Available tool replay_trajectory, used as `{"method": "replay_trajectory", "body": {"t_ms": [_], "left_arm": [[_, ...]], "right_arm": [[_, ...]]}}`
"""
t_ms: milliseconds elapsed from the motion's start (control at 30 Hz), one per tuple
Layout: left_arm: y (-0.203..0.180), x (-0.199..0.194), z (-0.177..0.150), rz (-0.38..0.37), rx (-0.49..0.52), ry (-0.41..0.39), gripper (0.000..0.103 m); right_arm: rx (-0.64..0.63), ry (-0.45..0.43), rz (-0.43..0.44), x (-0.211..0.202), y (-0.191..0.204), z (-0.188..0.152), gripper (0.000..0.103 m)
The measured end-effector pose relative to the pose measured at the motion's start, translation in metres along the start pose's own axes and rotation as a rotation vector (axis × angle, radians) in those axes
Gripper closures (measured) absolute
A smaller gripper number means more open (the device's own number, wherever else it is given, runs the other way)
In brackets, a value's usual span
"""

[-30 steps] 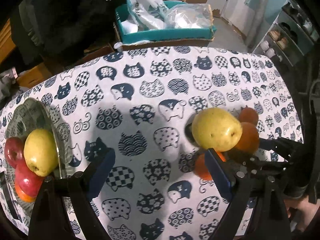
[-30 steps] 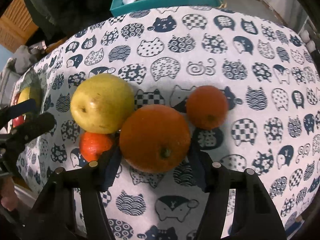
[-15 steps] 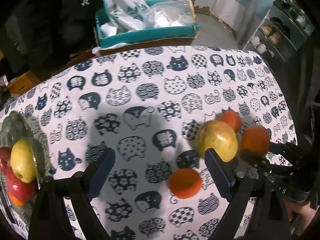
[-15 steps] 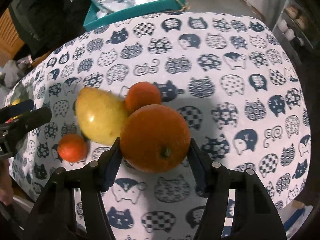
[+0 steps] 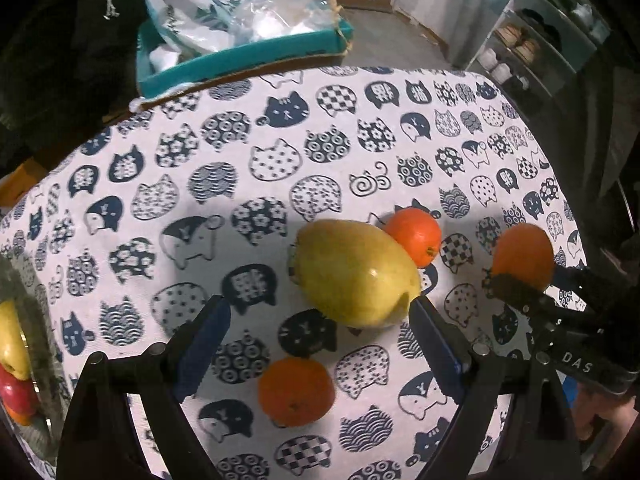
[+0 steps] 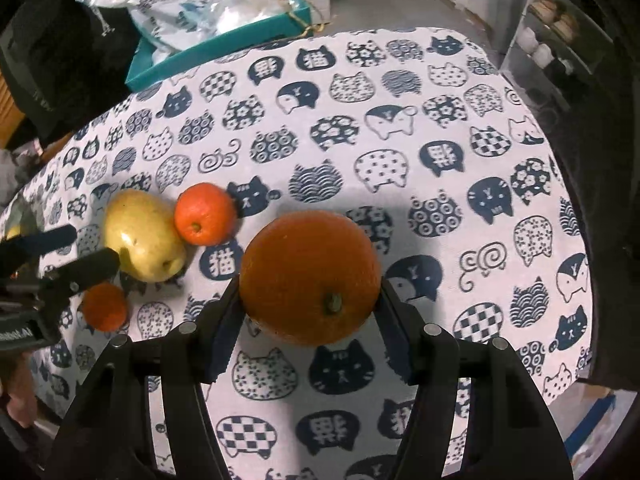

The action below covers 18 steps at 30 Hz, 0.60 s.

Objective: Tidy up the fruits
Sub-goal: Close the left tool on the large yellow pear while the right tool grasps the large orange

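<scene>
Your table point(image 5: 280, 168) with the cat-print cloth fills most of both views. Past its far edge, upper left of frame, there's a teal box point(image 5: 240, 60) stuffed with plastic bags point(image 5: 208, 12). At the far left edge of the left view a glass bowl point(image 5: 36, 320) holds a couple of fruits, mostly cut off.

Your right gripper point(image 6: 310, 320) is clamped on the big orange point(image 6: 310, 276), dead centre of its view.

Your left gripper point(image 5: 320, 332) is spread wide with nothing gripped. The pear point(image 5: 354, 272) lies on the cloth just ahead of its right finger, a mandarin point(image 5: 414, 236) touching the pear's far side. Another mandarin point(image 5: 296, 392) sits on the cloth, lower centre between the fingers.
</scene>
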<state>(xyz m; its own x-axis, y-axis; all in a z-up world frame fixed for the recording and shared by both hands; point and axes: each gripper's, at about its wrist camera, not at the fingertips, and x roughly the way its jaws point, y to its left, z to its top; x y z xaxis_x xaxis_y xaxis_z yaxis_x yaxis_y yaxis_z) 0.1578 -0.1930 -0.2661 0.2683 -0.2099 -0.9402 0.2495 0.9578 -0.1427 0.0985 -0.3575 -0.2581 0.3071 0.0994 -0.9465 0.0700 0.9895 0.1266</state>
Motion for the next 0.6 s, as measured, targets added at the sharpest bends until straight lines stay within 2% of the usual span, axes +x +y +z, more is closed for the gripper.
{"method": "replay_trajectory", "body": {"t_ms": [167,467,533,600], "left_arm": [[-0.007,0.011,0.004,-0.042,-0.029,0.023,0.011],[-0.012,0.035,0.011,-0.044,-0.027,0.055,0.011],[-0.012,0.037,0.011,-0.053,-0.035,0.053,0.013],[-0.013,0.039,0.011,-0.057,-0.029,0.054,0.024]], "right_arm": [[0.017,-0.008,0.009,-0.001,-0.003,0.003,0.04],[0.032,-0.006,0.015,0.003,-0.008,0.005,0.04],[0.035,-0.008,0.015,0.003,-0.009,0.005,0.04],[0.035,-0.008,0.013,0.003,-0.01,0.005,0.04]]}}
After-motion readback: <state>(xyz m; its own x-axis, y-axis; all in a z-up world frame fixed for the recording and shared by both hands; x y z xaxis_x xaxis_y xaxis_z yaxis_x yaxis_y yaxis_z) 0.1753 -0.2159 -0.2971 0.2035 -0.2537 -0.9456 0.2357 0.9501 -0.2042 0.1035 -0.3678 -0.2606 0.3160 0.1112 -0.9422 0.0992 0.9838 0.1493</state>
